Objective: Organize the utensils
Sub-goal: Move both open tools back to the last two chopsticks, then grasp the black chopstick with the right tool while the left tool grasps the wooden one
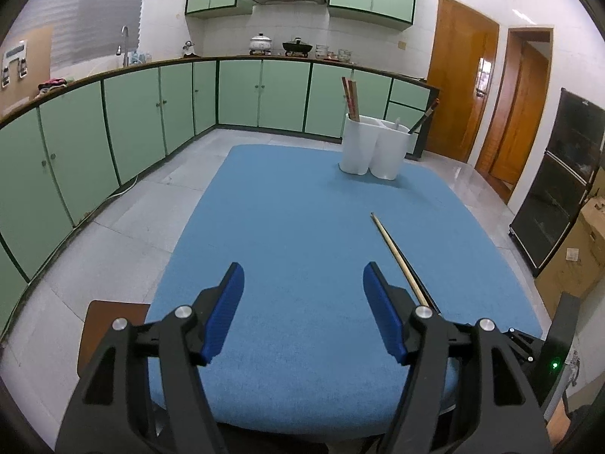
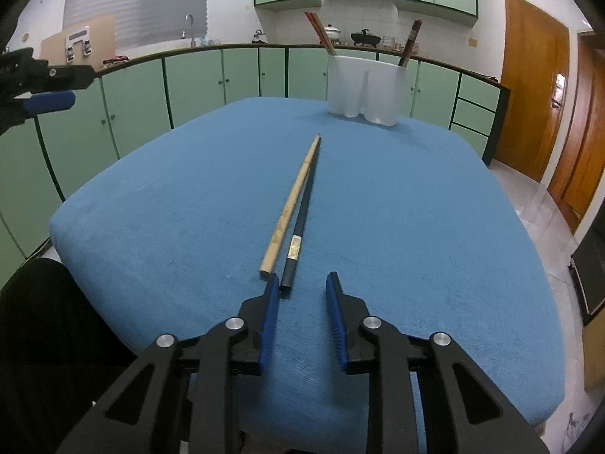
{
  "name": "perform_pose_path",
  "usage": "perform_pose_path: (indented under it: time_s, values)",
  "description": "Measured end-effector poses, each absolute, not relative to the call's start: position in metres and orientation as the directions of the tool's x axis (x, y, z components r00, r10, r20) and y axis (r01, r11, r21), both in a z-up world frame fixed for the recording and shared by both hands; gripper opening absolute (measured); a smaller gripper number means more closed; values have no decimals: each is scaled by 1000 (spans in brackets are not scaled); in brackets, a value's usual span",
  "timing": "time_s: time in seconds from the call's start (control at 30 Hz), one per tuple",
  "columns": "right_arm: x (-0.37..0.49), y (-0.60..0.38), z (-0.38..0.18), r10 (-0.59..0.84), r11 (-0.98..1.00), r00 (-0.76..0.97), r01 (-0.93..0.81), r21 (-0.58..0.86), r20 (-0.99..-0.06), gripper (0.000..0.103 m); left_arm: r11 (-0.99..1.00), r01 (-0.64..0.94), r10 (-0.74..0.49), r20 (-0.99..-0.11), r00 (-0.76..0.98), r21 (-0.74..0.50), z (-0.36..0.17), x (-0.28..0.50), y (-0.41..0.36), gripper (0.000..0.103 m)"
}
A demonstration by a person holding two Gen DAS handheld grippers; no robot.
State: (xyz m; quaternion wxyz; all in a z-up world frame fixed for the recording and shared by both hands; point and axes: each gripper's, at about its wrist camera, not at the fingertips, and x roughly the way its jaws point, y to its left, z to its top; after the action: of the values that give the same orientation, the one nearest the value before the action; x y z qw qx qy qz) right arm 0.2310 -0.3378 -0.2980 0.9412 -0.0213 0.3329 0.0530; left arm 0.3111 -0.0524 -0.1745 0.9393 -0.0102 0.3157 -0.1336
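Right wrist view: two chopsticks (image 2: 298, 208) lie unsorted on the table (image 2: 416, 227); others stand in the holder (image 2: 365, 90). Right tongs (image 2: 302, 283) and left tongs (image 1: 304, 276) spread, empty.

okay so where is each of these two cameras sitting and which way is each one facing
Left wrist: on the left gripper, facing across the blue table toward the white holder; its open fingers show.
Right wrist: on the right gripper, facing two chopsticks lying just ahead; its open fingers show, and the left gripper at the left edge.
Shared: table, holder, chopsticks, green cabinets.
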Motion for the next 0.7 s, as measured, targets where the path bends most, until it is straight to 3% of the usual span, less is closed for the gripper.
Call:
perform_pose_path:
  time_s: [0.27,0.33,0.37,0.7]
  values:
    - [239,-334,-298,66,994,784,-107,-29,-617,25,959,256,-274,-608,745,-117,-182,311,-61,64]
    - [242,-338,-298,65,996,784,-93,-12,-618,9,960,256,-271,-612,743,-114,-183,311,-62,64]
    - [244,-344,-298,58,997,782,-71,4,-621,7,960,255,-270,-614,742,-114,-184,311,-61,64]
    - [238,-413,-298,-64,988,766,137,65,-640,6,951,281,-295,-637,712,-127,-204,315,-88,64]
